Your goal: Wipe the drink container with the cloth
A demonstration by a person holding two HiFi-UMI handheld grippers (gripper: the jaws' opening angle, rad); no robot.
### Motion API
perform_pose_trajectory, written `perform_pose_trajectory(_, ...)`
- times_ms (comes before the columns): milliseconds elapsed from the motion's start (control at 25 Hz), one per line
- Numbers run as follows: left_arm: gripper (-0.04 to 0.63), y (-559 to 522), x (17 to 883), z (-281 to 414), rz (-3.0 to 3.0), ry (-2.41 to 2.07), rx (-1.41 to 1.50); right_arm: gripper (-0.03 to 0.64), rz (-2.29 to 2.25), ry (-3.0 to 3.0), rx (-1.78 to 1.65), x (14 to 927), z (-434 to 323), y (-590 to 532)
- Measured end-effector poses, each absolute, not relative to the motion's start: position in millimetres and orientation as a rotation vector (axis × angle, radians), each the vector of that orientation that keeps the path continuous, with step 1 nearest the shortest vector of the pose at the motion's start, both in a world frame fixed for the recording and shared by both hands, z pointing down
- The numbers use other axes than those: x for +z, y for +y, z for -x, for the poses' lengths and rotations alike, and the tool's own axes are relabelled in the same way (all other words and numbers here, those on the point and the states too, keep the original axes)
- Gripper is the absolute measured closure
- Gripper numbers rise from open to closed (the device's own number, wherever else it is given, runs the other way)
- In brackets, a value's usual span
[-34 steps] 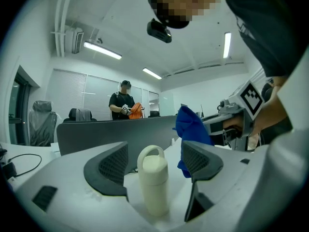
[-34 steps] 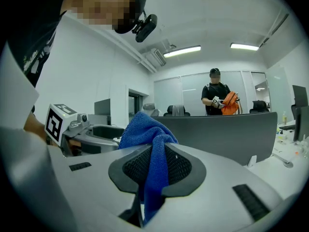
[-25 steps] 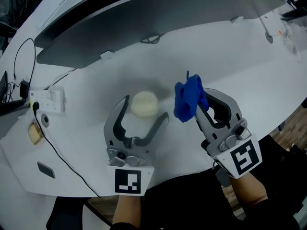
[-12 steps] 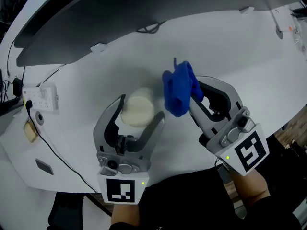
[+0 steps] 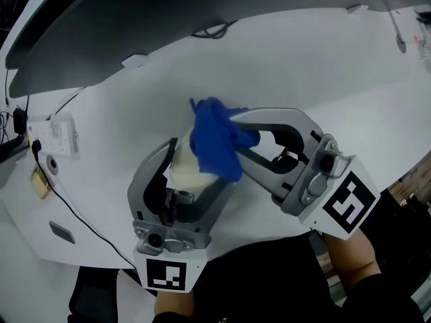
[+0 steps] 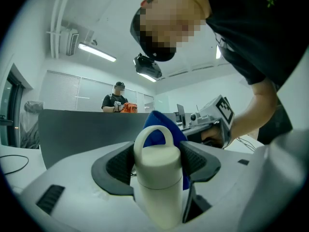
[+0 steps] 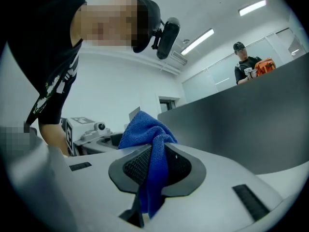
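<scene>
Left gripper (image 5: 199,165), jaws just closed onto the drink container (image 6: 157,178), steadies it as right gripper (image 7: 153,166), pinching the blue cloth (image 5: 215,143), apparently touches its lid; wiping barely begun

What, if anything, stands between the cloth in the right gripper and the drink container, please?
Nothing visible does: the blue cloth, pinched in the right gripper, hangs beside the top of the drink container.
</scene>
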State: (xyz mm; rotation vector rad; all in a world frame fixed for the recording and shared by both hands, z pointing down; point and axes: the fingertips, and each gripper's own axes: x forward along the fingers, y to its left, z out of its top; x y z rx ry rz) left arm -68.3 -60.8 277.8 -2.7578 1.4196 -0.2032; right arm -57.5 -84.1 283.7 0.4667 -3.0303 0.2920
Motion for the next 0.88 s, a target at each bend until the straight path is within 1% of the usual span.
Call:
perform_pose_trajectory(120,0.308,-60.3,277.9,69.0,2.770,1.411,-0.181,0.575,-0.470,-2.958,0.306,312.5,58.2,-85.2)
perform_pose_trajectory(320,0.308,-60.8,278.4,69.4,2.802,1.387,-0.129,0.575,-0.473,-2.671,0.416,392.5,52.9,-79.6)
perform_pose_trajectory(400,0.308,-61.3,278.5,68.9,2.817,1.366,-0.115,0.575,-0.461,-2.616,0.385,408.1,55.0,-80.1)
perform_pose_trajectory(600,0.308,-59.4,279.7,68.9,2.888,1.224,-0.125,0.575,-0.412,-2.569,0.332,413.7,58.1,-79.6)
perform_pose_trajectory(760,0.308,-57.9,278.4,67.6,2.885,1.182,-0.204,0.575,-0.443,-2.583,0.353,413.0,57.3,-78.5)
perform_pose_trajectory(880,0.274,-56.7,274.1,67.6,2.800,1.297,-0.260,0.575,-0.471,-2.590,0.373,412.9,56.8,-79.8)
